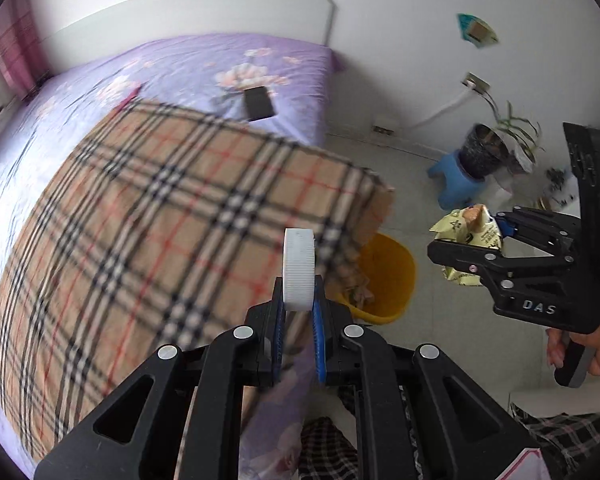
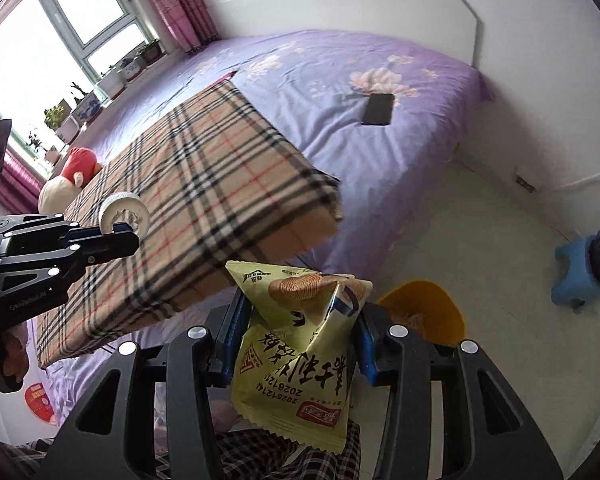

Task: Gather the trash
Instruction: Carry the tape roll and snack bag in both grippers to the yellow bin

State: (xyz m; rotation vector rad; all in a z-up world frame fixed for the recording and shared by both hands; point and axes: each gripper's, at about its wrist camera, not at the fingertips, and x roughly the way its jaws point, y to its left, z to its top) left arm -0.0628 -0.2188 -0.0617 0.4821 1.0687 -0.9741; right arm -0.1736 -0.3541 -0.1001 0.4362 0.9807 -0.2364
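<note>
My left gripper (image 1: 299,312) is shut on a white ribbed lid (image 1: 299,270), held on edge above the plaid blanket near the bed's corner. It also shows in the right wrist view (image 2: 125,211) at the left. My right gripper (image 2: 300,336) is shut on a crumpled pale yellow snack wrapper (image 2: 300,360). In the left wrist view this wrapper (image 1: 466,236) hangs at the right, above the floor. A yellow bin (image 1: 384,280) stands on the floor by the bed's corner, below and between both grippers; it also shows in the right wrist view (image 2: 424,308).
A bed with a purple floral sheet (image 2: 340,80) and a plaid blanket (image 2: 200,184) fills the left. A black phone (image 2: 378,109) lies on the sheet. A blue stool (image 1: 456,184) with a dark plant pot (image 1: 482,152) stands by the wall. A plush toy (image 2: 74,178) sits near the window.
</note>
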